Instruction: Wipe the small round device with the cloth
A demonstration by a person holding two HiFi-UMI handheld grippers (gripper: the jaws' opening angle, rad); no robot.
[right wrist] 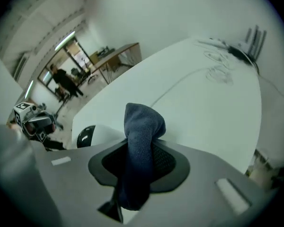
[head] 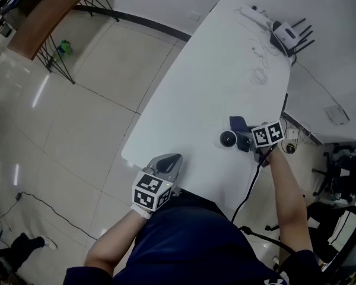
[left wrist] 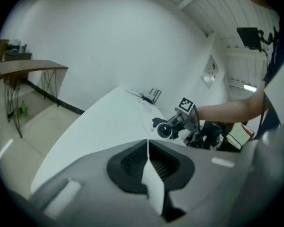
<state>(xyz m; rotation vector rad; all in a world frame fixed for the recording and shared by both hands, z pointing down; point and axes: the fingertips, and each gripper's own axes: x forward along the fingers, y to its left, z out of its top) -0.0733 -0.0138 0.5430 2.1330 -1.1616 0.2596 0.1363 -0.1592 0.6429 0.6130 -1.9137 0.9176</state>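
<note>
The small round device (head: pixel 228 139), white with a black face, sits on the white table (head: pixel 213 70) near its right edge. In the right gripper view the device (right wrist: pixel 92 135) lies just left of the jaws. My right gripper (head: pixel 244 136) is shut on a dark blue cloth (right wrist: pixel 139 145), which bunches up out of the jaws, and the cloth (head: pixel 237 123) hangs close beside the device. Whether cloth and device touch I cannot tell. My left gripper (head: pixel 169 159) hovers at the table's near edge, shut with nothing between its jaws, well apart from the device (left wrist: pixel 164 130).
A router with antennas (head: pixel 291 35), a white power strip (head: pixel 255 13) and thin loose cables (head: pixel 261 70) lie at the table's far end. A black cable (head: pixel 249 189) hangs from the right gripper. A wooden desk (head: pixel 47 10) stands on the tiled floor at far left.
</note>
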